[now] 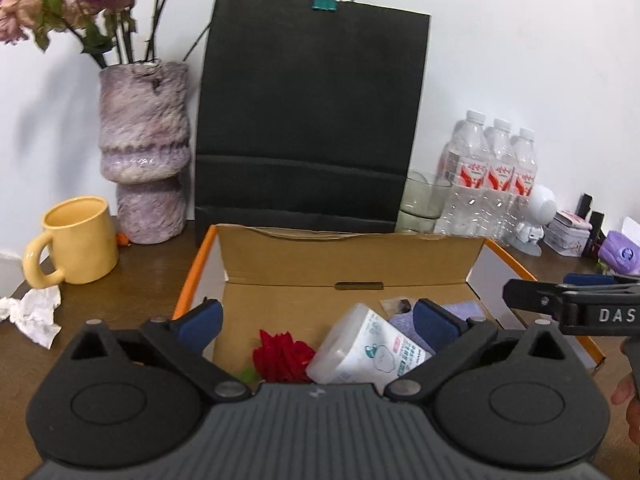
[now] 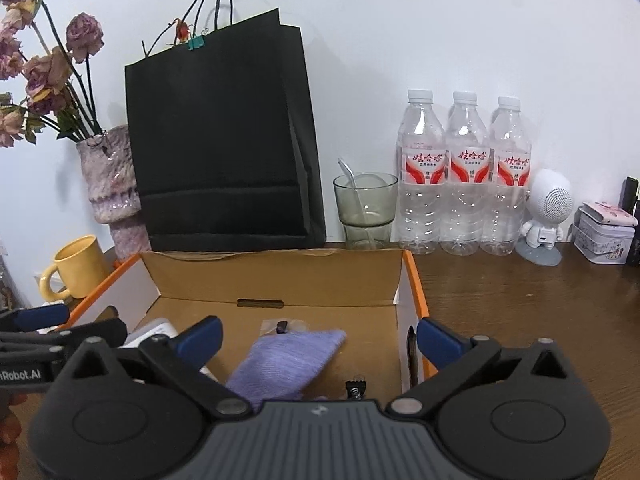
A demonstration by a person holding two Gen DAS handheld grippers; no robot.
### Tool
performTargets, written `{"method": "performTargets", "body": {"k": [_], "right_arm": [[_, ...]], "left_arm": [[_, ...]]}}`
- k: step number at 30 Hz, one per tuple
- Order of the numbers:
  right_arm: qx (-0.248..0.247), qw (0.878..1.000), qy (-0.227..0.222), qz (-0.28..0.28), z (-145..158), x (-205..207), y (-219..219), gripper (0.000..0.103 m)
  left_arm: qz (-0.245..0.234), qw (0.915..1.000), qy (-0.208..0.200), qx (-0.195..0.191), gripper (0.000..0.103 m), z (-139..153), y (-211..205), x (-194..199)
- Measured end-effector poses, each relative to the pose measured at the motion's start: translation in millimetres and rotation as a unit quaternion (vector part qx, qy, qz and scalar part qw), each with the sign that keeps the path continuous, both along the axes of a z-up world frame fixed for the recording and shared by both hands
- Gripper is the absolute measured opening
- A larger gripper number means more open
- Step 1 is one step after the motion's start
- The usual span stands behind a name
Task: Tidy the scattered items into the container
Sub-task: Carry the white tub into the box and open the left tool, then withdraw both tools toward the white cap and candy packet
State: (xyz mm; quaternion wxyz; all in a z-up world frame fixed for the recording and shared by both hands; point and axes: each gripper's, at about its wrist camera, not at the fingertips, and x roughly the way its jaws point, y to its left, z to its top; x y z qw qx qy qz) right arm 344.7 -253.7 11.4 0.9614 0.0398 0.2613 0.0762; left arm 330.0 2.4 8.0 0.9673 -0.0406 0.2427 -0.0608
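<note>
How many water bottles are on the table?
3. They stand in a row against the wall right of the glass: left bottle, middle bottle, right bottle. More could be hidden behind them.

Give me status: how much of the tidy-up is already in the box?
Done: the red rose, white wipes pack, purple cloth and a few small bits lie inside the cardboard box. In hand: nothing; the left hand-held gripper and right hand-held gripper both stand open over the box. Left: the crumpled tissue beside the yellow mug is still on the table.
</note>
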Motion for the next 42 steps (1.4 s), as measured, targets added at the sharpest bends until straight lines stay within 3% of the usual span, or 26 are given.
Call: {"method": "performTargets", "body": {"k": [14,24,42], "right_arm": [[-0.003,1.0,0.001,0.005,1,-4,4,0.103],[0.002,1.0,-0.009,0.015,10,-16,5,0.103],[-0.023,1.0,-0.007,0.01,28,-112,0,0.103]], "left_arm": [[0.001,1.0,0.006,-0.003,0.103,-3,2,0],[-0.003,0.9999,-0.012,-0.005,0.103,8,4,-10],[0.007,0.9998,-0.009,0.014,0.103,34,25,-111]]}}
